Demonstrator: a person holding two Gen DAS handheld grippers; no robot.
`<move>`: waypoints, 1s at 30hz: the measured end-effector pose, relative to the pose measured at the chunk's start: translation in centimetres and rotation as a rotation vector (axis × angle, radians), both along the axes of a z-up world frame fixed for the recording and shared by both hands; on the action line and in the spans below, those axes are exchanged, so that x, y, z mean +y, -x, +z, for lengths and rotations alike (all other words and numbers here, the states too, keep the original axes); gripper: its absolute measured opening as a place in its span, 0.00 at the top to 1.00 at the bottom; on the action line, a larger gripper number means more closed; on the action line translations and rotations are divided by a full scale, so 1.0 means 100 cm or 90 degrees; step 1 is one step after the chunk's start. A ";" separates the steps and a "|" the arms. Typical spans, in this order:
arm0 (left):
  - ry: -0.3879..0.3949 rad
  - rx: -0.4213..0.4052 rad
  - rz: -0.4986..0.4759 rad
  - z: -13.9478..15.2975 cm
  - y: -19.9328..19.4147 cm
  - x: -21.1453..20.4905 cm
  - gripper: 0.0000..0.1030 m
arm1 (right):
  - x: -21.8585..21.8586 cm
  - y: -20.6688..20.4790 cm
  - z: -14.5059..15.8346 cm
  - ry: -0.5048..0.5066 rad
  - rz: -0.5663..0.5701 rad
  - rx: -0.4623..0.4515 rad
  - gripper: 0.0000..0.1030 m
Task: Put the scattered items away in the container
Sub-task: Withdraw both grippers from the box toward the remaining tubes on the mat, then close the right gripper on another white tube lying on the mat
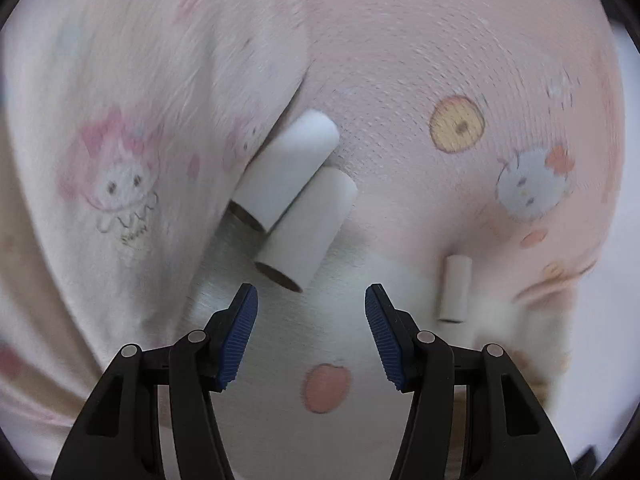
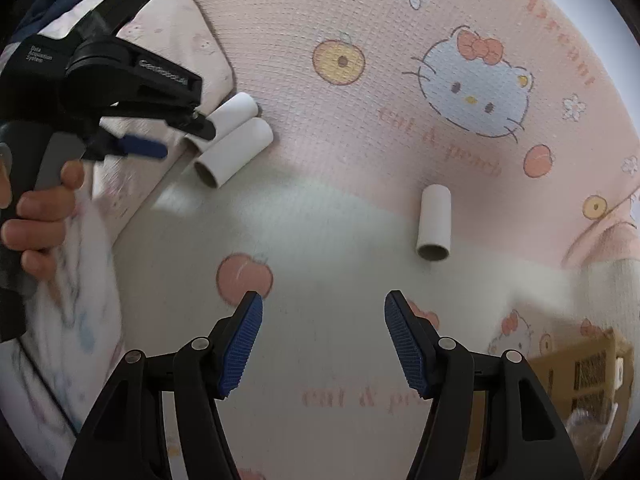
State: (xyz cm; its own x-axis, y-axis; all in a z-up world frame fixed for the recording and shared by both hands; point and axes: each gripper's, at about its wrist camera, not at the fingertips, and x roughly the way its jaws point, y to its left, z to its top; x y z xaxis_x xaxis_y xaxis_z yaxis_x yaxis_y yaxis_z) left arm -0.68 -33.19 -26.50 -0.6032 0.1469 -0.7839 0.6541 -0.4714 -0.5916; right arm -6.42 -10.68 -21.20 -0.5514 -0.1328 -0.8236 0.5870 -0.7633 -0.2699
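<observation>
Against the pillow (image 2: pixel 176 40) edge lie two touching tubes (image 1: pixel 294 196); a third tube (image 2: pixel 434 222) lies well apart on open blanket (image 2: pixel 320 220); left gripper (image 1: pixel 311 336) and right gripper (image 2: pixel 323 344) both gape wide, empty.

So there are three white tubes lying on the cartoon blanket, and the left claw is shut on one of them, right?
Not quite. Three white tubes do lie on the cartoon blanket, but the left claw is open and holds nothing, as the left wrist view shows.

Soft, even daylight with faint shadows; the left wrist view is motion-blurred, both bending at dark fisheye edges.
</observation>
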 end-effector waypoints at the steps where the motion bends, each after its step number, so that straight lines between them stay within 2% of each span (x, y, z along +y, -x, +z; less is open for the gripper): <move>1: -0.004 0.000 0.008 -0.001 -0.001 -0.002 0.42 | -0.004 0.005 -0.001 0.002 -0.003 -0.002 0.40; 7: 0.029 -0.005 0.029 0.001 0.007 -0.008 0.42 | -0.024 0.038 -0.006 0.044 -0.011 -0.048 0.40; 12: -0.007 -0.022 0.020 -0.013 0.024 -0.012 0.42 | -0.044 0.053 -0.012 0.053 0.007 -0.080 0.40; 17: -0.056 -0.023 0.021 -0.025 0.029 -0.017 0.45 | -0.049 0.076 -0.023 0.131 -0.020 -0.157 0.40; 22: -0.048 -0.036 0.049 -0.028 0.028 -0.022 0.49 | -0.050 0.096 -0.033 0.190 -0.061 -0.211 0.40; 26: -0.031 -0.047 0.060 -0.028 0.032 -0.025 0.49 | -0.060 0.107 -0.035 0.215 -0.062 -0.227 0.40; 29: -0.047 -0.039 0.041 -0.032 0.039 -0.023 0.51 | -0.071 0.113 -0.039 0.227 -0.054 -0.243 0.40; 30: -0.053 -0.039 0.037 -0.034 0.041 -0.023 0.55 | -0.075 0.115 -0.041 0.232 -0.049 -0.253 0.40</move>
